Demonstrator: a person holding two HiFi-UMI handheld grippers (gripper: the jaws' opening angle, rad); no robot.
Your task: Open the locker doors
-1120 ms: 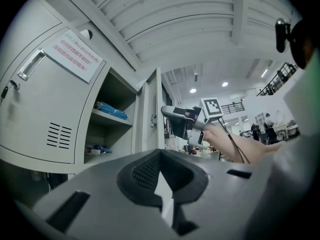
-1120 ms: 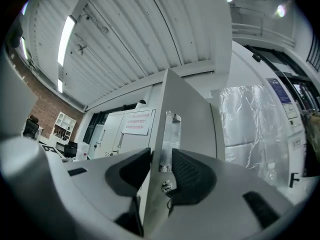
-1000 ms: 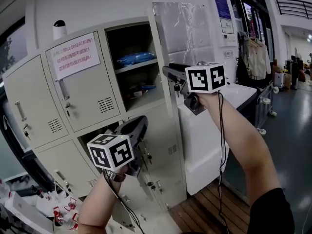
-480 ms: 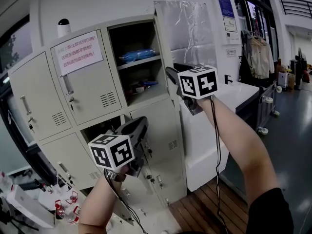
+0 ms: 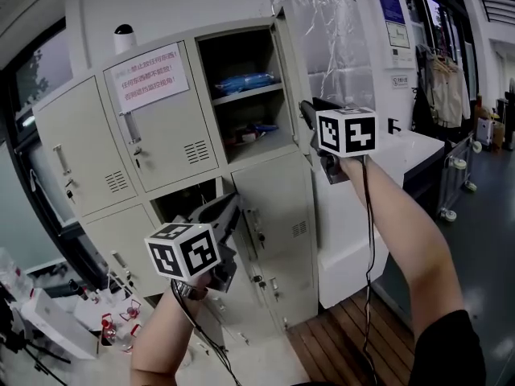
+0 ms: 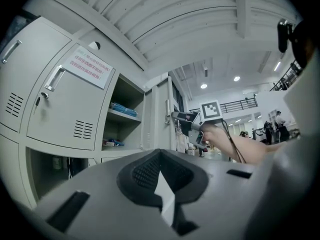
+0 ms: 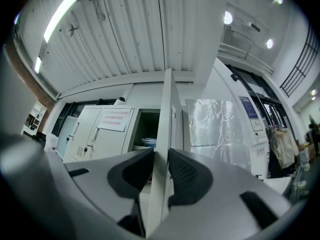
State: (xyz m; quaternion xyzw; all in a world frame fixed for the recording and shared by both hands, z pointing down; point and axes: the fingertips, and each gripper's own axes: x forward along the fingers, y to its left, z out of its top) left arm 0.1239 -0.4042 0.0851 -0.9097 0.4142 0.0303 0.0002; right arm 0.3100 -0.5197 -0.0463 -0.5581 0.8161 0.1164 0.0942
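While the left claw (image 6: 161,181) sits pinched together, the right claw (image 7: 161,169) has just been closing on the upper locker door (image 7: 166,109); next, it likely needs swinging wider.

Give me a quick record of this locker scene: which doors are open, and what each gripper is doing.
upper door: open, shelves showing
right gripper: jaws have just been closing, pads now on the upper door's edge
lower door: ajar, dark compartment beside it
left gripper: shut on the lower door's thin edge
signed door: closed
blue packet: on the upper shelf
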